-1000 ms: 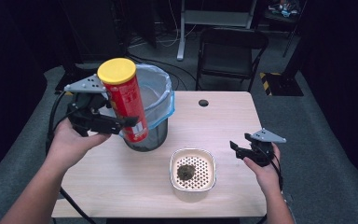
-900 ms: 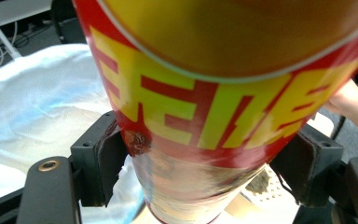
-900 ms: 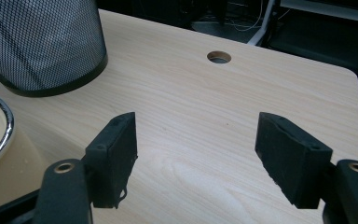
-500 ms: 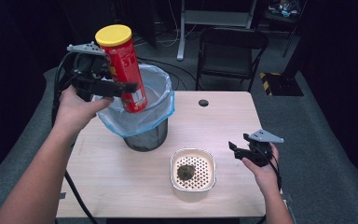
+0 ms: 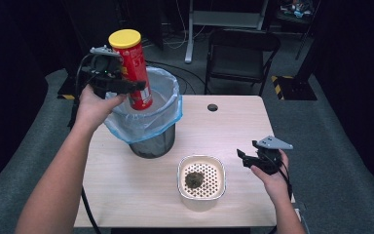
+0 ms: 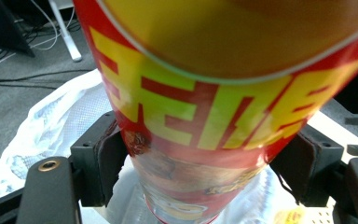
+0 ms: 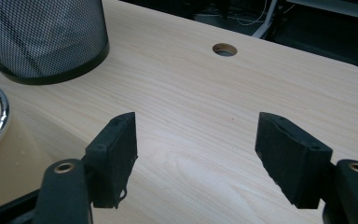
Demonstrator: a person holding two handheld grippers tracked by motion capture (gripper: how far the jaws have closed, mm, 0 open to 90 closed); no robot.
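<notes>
Since a second ago our left gripper (image 5: 126, 87) has carried the red cardboard crisp tube with yellow lid (image 5: 132, 68) over the liner-clad black mesh bin (image 5: 148, 124), clamping it mid-body; our right gripper (image 5: 246, 160) hovers open above the pale wooden desk (image 5: 243, 122).

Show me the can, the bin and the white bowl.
can (image 5: 135, 73), high view, red side below the yellow lid
bin (image 5: 152, 145), high view, mesh wall under the bag
white bowl (image 5: 222, 171), high view, right rim

The left tool (image 5: 126, 87) is held raised at the upper left of the frame, jaws clamped, forearm stretched up from the lower left — the right tool (image 5: 246, 159) is held low at lower right, jaws parted.
</notes>
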